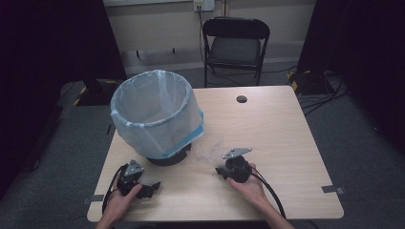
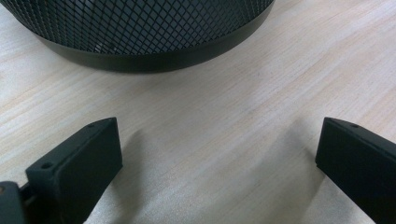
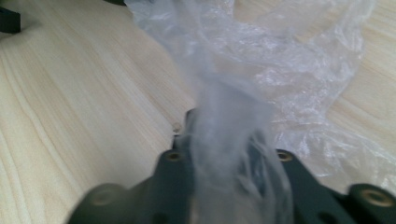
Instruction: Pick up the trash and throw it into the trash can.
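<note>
Clear film (image 3: 243, 88), one sheet, pinched in your right gripper (image 1: 223, 171); left gripper (image 1: 152, 187) spread empty near one lined bin (image 1: 155, 114); one table (image 1: 277, 143).

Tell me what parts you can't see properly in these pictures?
- Inside of the bin: high view, its white liner and rim hide the bottom.
- Right gripper jaws: right gripper view, the blurred clear plastic film covers them.
- Bin top: left gripper view, cut off by the upper edge.
</note>
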`<state>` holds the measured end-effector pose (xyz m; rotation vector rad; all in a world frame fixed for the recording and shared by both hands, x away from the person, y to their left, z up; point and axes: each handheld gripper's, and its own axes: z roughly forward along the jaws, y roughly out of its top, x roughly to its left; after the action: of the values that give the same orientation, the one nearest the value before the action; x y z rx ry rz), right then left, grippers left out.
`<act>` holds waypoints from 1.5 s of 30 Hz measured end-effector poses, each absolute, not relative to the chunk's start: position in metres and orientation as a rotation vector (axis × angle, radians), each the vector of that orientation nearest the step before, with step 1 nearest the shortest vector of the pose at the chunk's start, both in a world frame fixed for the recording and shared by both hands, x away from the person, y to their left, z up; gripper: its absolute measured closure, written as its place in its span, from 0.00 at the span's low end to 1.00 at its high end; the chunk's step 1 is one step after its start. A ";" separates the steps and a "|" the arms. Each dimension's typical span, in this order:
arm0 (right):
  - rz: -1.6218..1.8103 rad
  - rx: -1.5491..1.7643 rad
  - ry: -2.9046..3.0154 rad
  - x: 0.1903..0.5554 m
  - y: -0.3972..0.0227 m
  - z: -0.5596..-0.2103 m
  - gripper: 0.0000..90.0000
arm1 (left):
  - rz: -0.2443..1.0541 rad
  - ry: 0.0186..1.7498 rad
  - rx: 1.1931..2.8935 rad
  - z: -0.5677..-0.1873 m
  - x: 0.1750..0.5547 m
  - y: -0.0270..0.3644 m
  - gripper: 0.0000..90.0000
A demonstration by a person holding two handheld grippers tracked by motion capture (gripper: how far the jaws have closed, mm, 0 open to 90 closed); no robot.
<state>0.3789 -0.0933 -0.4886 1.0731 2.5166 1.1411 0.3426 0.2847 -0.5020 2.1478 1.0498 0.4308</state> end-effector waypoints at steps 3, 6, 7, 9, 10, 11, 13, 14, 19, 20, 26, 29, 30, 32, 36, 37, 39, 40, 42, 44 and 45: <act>1.168 1.068 2.502 0.379 -0.097 -0.486 0.99 | 0.431 1.050 2.148 -0.502 0.343 0.285 0.00; 1.198 1.069 2.488 0.377 -0.101 -0.481 1.00 | 0.431 1.050 2.147 -0.502 0.343 0.285 0.00; 1.205 1.072 2.481 0.377 -0.103 -0.480 1.00 | 0.431 1.050 2.148 -0.502 0.343 0.285 0.00; 1.217 1.077 2.473 0.377 -0.104 -0.478 1.00 | 0.431 1.050 2.147 -0.502 0.343 0.285 0.00; 1.242 1.086 2.455 0.376 -0.108 -0.474 1.00 | 0.431 1.050 2.148 -0.502 0.343 0.285 0.00; 1.247 1.086 2.447 0.376 -0.110 -0.472 1.00 | 0.431 1.050 2.148 -0.502 0.343 0.285 0.00; 1.258 1.087 2.439 0.375 -0.113 -0.468 1.00 | 0.431 1.050 2.147 -0.502 0.343 0.285 0.00; 1.272 1.083 2.432 0.375 -0.115 -0.466 1.00 | 0.431 1.050 2.147 -0.502 0.343 0.285 0.00; 1.323 1.069 2.393 0.371 -0.121 -0.453 1.00 | 0.431 1.050 2.147 -0.502 0.343 0.285 0.00; 1.327 1.066 2.387 0.371 -0.122 -0.450 1.00 | 0.431 1.050 2.147 -0.502 0.343 0.285 0.00; 1.363 1.055 2.350 0.370 -0.127 -0.438 1.00 | 0.431 1.050 2.147 -0.502 0.343 0.285 0.00; 1.370 1.057 2.332 0.370 -0.130 -0.433 1.00 | 0.431 1.050 2.147 -0.502 0.343 0.285 0.00; 1.379 1.060 2.311 0.370 -0.135 -0.428 1.00 | 0.431 1.050 2.148 -0.502 0.343 0.285 0.00; 1.391 1.056 2.299 0.370 -0.137 -0.423 1.00 | 0.431 1.050 2.147 -0.502 0.343 0.285 0.00; 1.420 1.044 2.272 0.371 -0.140 -0.413 1.00 | 0.431 1.050 2.147 -0.502 0.343 0.285 0.00; 1.420 1.044 2.272 0.371 -0.140 -0.413 1.00 | 0.431 1.050 2.148 -0.502 0.343 0.285 0.00; 1.441 1.038 2.248 0.372 -0.141 -0.405 1.00 | 0.431 1.050 2.147 -0.502 0.343 0.285 0.00; 1.452 1.031 2.236 0.372 -0.143 -0.401 1.00 | 0.431 1.050 2.147 -0.502 0.343 0.285 0.00; 1.457 1.025 2.226 0.373 -0.143 -0.398 1.00 | 0.431 1.050 2.147 -0.502 0.343 0.285 0.00; 1.482 1.015 2.208 0.373 -0.145 -0.389 1.00 | 0.431 1.050 2.148 -0.502 0.343 0.285 0.00; 1.485 1.010 2.204 0.373 -0.145 -0.387 1.00 | 0.431 1.050 2.147 -0.502 0.343 0.285 0.00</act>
<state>0.3735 -0.1447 -0.3866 1.0105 2.2035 1.4855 0.3426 0.2847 -0.5020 2.1472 1.0500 0.4305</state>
